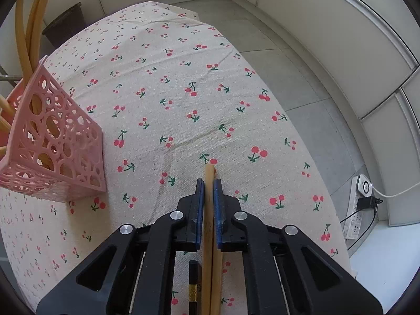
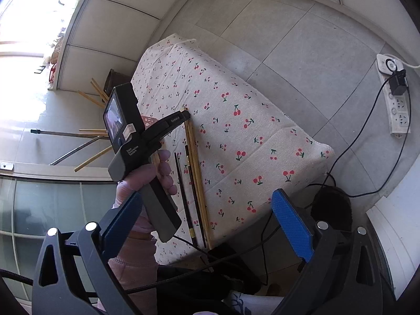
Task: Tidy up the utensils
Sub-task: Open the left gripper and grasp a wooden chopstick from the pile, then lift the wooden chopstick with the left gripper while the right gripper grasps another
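My left gripper (image 1: 209, 183) is shut on a pale wooden chopstick (image 1: 209, 223) low over the cherry-print tablecloth (image 1: 170, 84); the stick's tip pokes out past the blue pads. A dark chopstick (image 1: 193, 286) lies beside it below the jaws. A pink perforated basket (image 1: 56, 141) stands at the left with several wooden chopsticks (image 1: 34, 26) in it. In the right wrist view the left gripper (image 2: 185, 114) shows over several wooden chopsticks (image 2: 195, 162) and dark chopsticks (image 2: 182, 186) lying on the cloth. My right gripper (image 2: 210, 225) is open and empty, raised off the table's near end.
A power strip (image 2: 396, 97) with a black plug and cables lies on the tiled floor to the right. A dark pot (image 1: 65, 23) stands beyond the table's far left. The table's right edge drops to the floor (image 1: 302, 92).
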`<state>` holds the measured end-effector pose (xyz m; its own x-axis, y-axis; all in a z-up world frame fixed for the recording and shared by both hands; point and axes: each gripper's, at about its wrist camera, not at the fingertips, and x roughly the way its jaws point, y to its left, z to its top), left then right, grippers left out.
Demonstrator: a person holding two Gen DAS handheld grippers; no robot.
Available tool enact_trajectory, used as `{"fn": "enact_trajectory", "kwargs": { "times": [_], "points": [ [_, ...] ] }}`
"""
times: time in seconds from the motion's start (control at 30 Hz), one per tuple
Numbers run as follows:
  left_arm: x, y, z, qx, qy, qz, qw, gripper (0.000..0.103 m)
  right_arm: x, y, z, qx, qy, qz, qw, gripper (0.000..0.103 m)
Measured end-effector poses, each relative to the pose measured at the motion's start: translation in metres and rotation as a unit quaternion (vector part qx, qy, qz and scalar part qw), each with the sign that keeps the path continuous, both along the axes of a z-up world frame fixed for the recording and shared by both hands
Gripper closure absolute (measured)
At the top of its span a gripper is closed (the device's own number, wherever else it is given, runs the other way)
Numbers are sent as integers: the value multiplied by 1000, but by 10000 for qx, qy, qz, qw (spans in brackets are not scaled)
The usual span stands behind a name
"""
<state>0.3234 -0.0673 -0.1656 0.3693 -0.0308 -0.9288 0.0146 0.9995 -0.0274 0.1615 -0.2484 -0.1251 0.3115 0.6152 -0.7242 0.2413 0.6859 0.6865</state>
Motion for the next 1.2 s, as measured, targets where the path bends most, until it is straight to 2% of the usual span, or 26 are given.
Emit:
{"fn": "enact_trajectory", "kwargs": {
  "times": [0.23,0.53,0.67,0.87,1.07,1.2],
  "points": [
    [-6,15,13,-598,-304,90,9977,97,2,1,-3,-22,72,15,10000,7],
    [-56,29,62,-1049,-745,-432,9907,97,7,4,-8,-257,153,2,9996,7],
    [-91,54,87,-1420,-896,-567,9842,97,10,8,-12,-407,267,5,9988,7],
    [-137,91,112,-1910,-1141,-511,9736,96,21,25,-14,-797,298,96,9963,7],
    [-174,118,141,-2226,-1584,-550,9604,96,49,67,-28,-1400,484,346,9884,7],
    [-188,134,156,-2388,-1831,-532,9522,96,69,92,-34,-1778,401,354,9826,7]
  ]
}}
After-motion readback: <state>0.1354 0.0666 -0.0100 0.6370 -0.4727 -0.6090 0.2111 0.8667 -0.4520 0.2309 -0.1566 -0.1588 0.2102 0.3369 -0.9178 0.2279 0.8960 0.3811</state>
